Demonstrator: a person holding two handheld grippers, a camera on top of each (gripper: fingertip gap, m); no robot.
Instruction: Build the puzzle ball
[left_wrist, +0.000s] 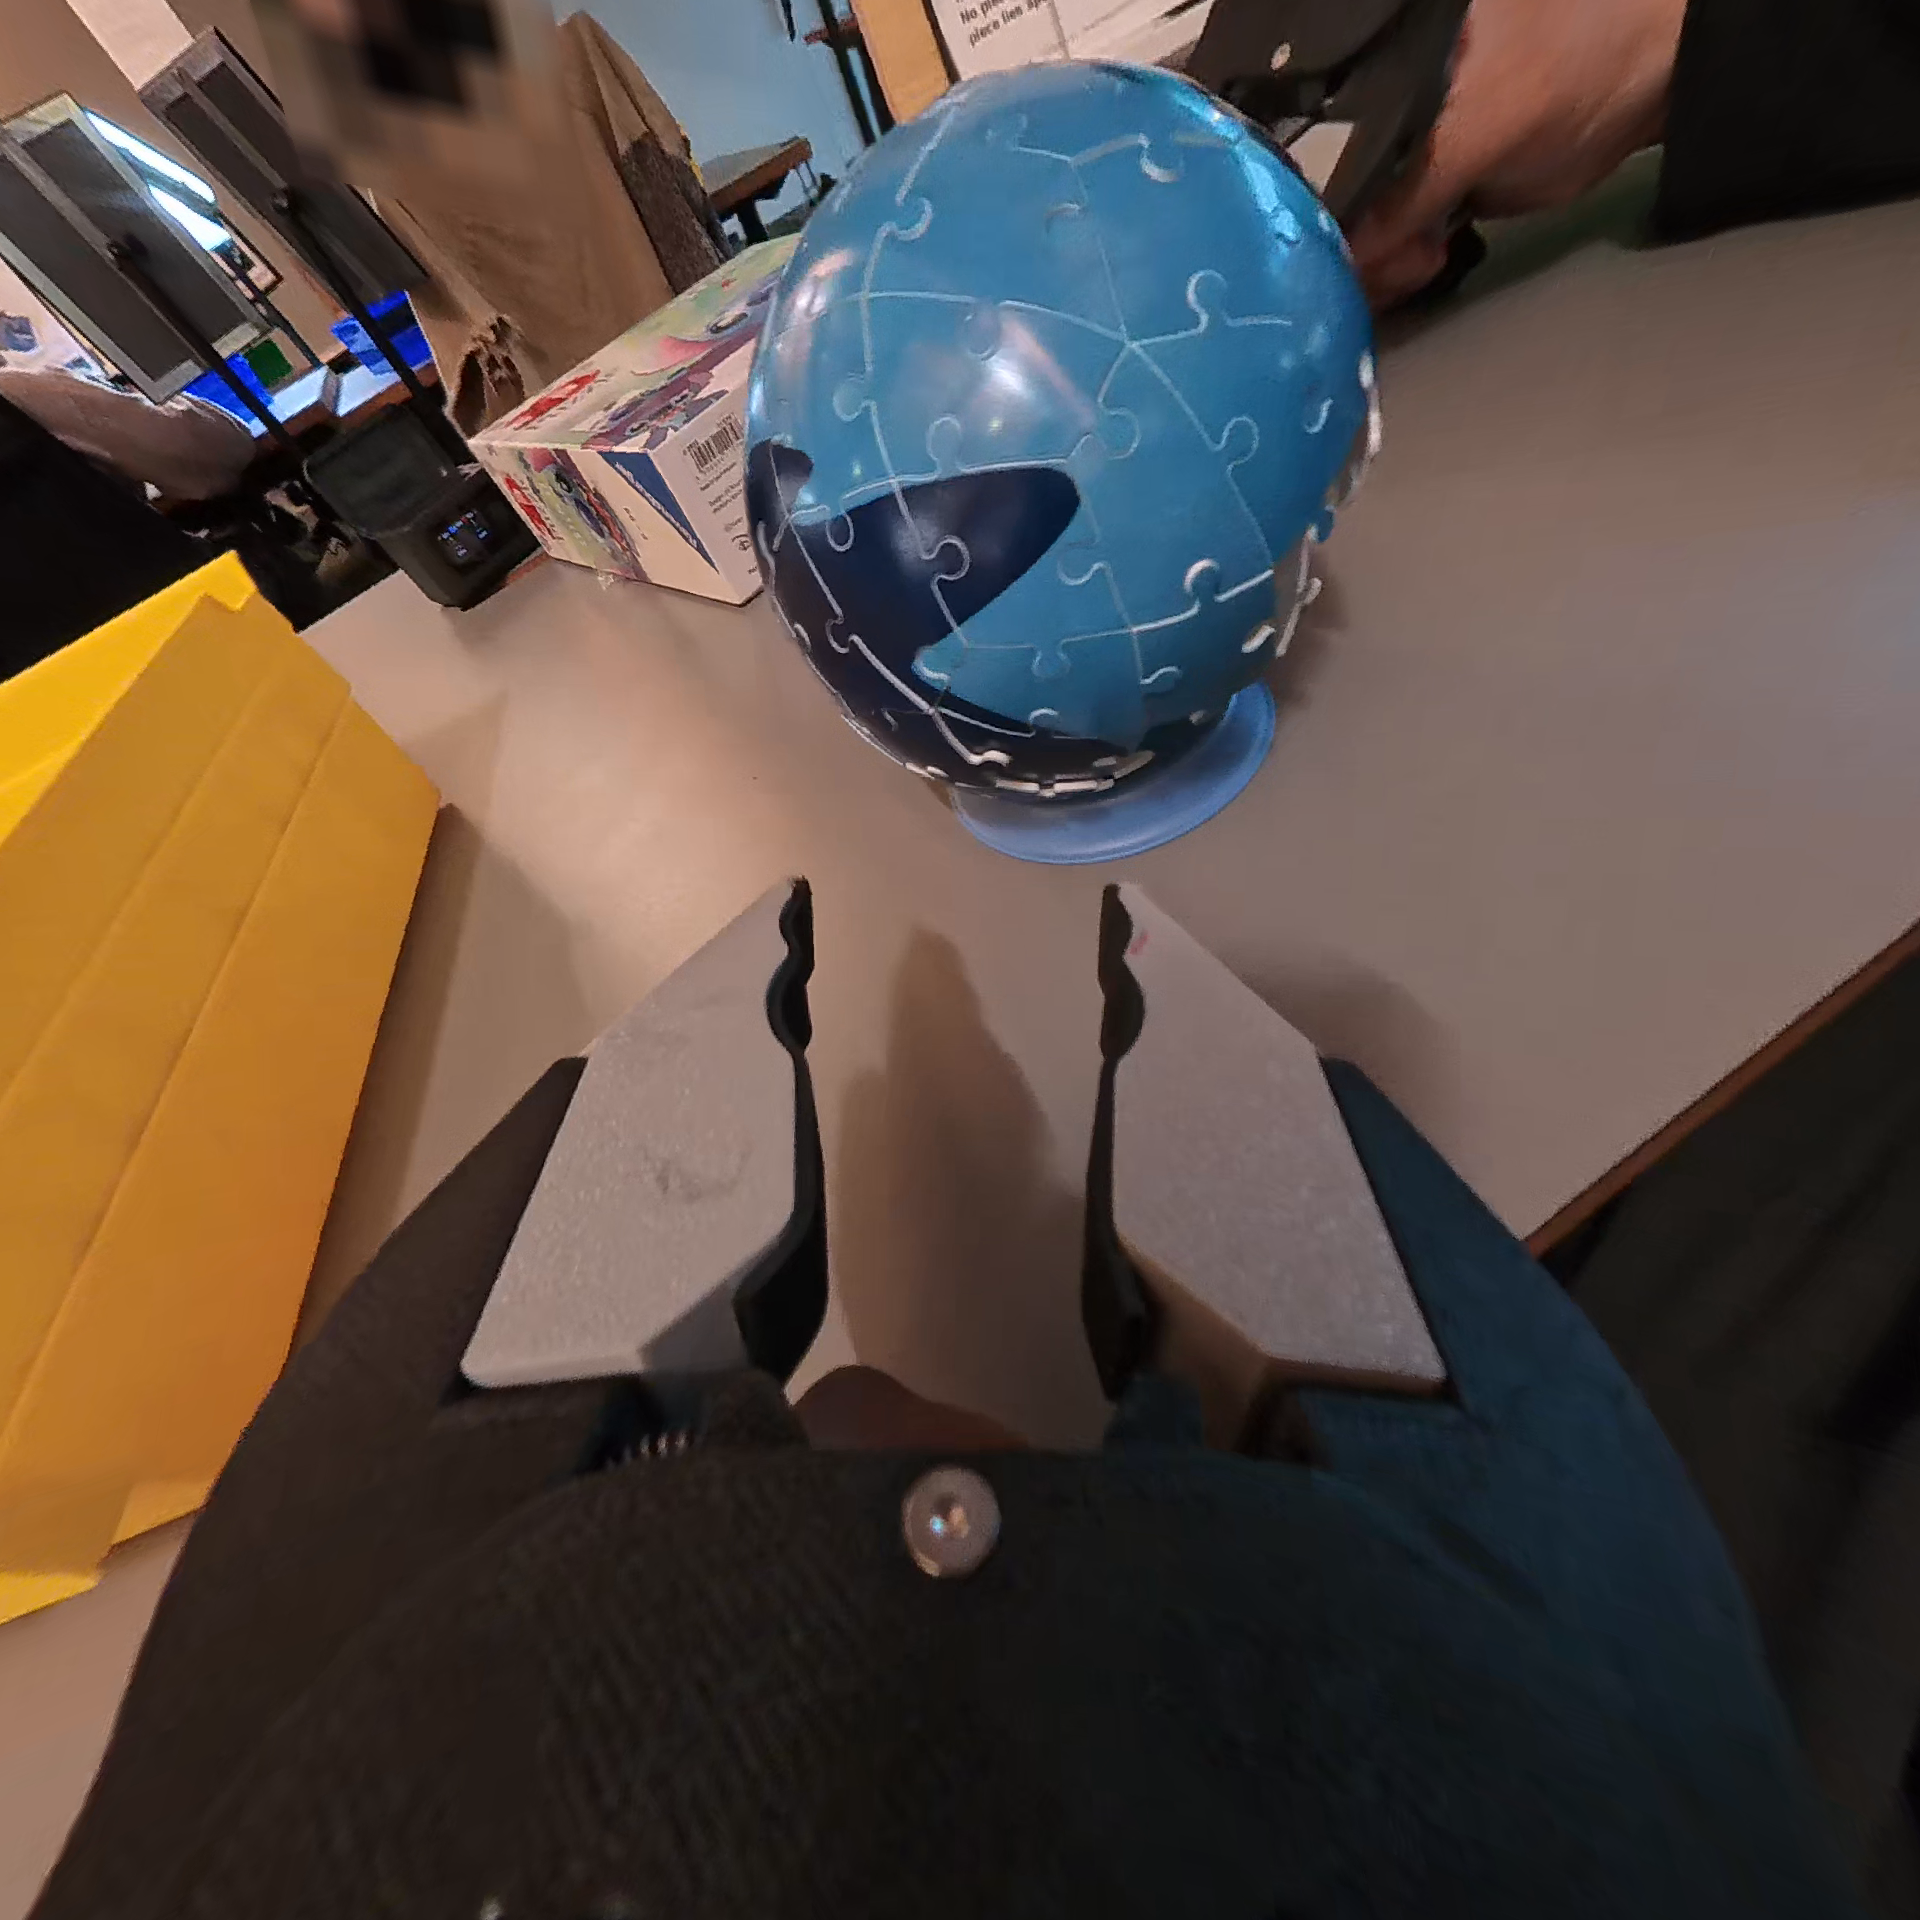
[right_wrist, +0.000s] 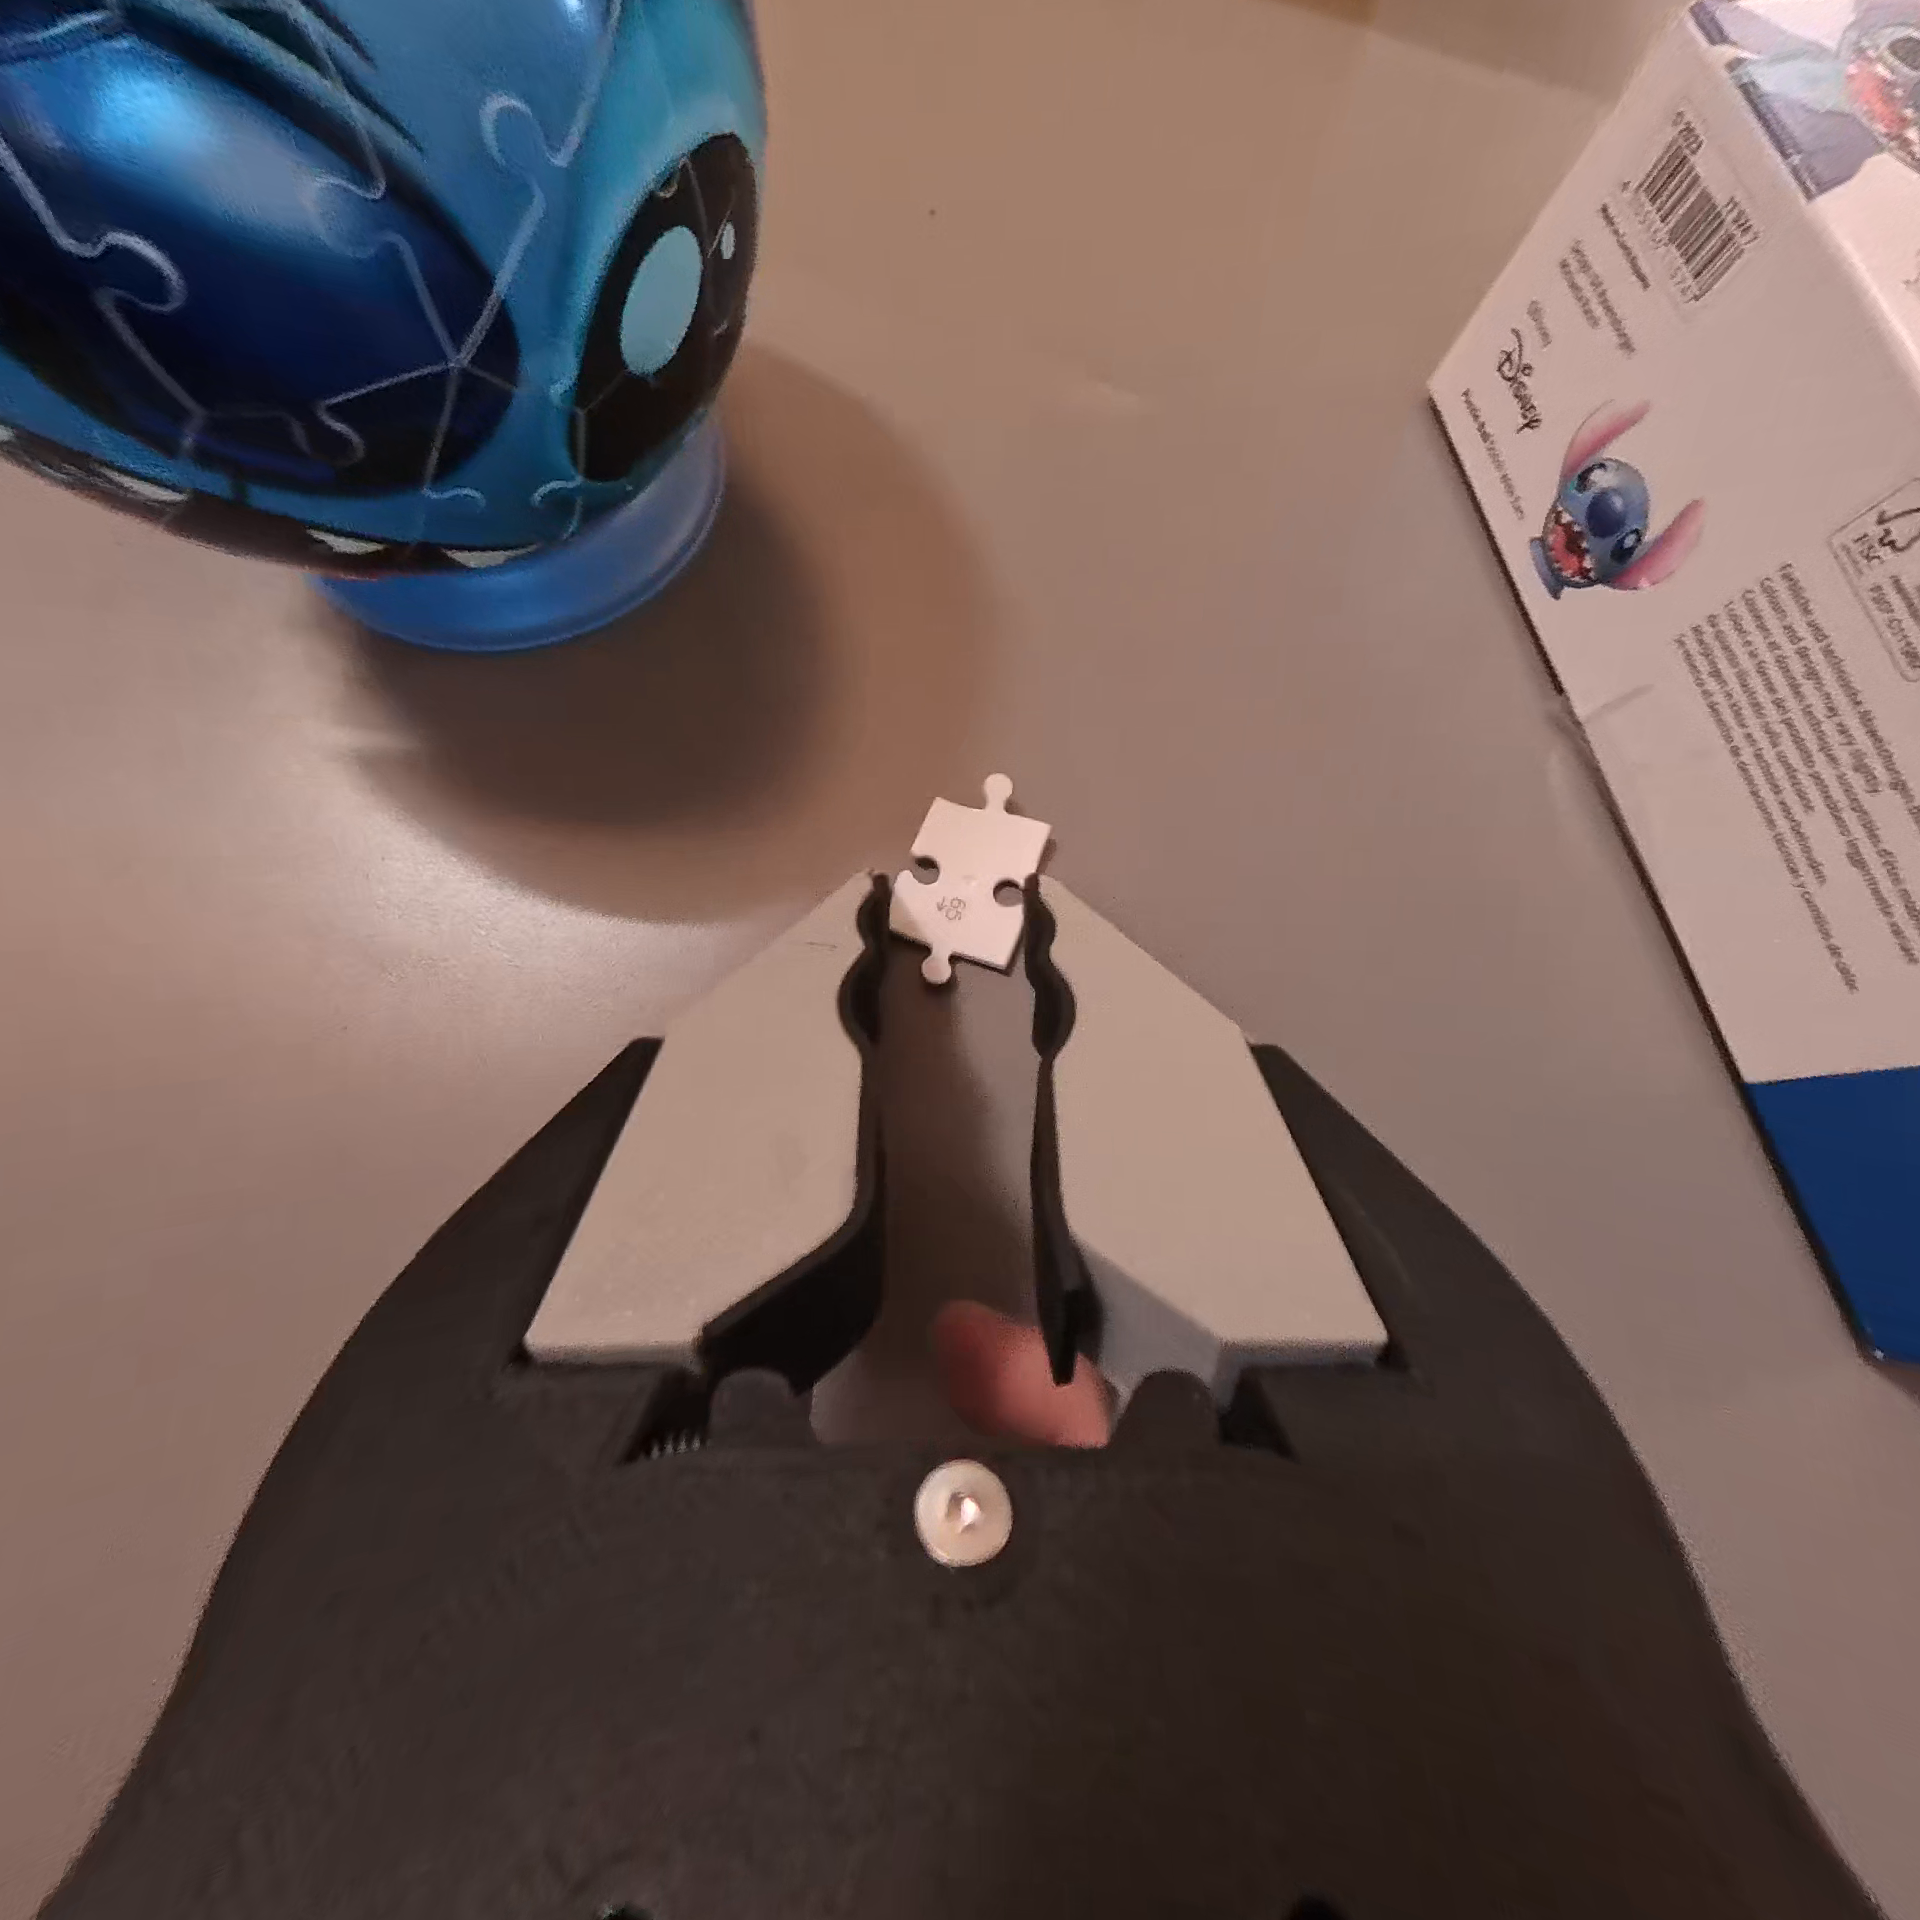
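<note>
1. The right gripper (right_wrist: 961, 891) pinches a white puzzle piece (right_wrist: 975, 878) at its fingertips, blank underside up, one tab pointing forward beyond the tips and one back between the fingers.
2. From that piece, the puzzle ball (right_wrist: 343, 270) lies ahead and to the left on its blue stand (right_wrist: 582, 582). It is near but apart, with bare table (right_wrist: 1143, 416) between them.
3. The left gripper (left_wrist: 956, 914) holds nothing; its fingers are spread, aimed at the ball's stand (left_wrist: 1132, 805) just ahead.
4. I judge the right gripper must carry the piece up and leftward; the gap it fits is not visible from here.
5. The printed puzzle box (right_wrist: 1714, 520) stands to the right, well clear of that path.
6. The yellow bin (left_wrist: 187, 987) borders the left gripper's left; the table edge (left_wrist: 1714, 1091) runs close on its right.
</note>
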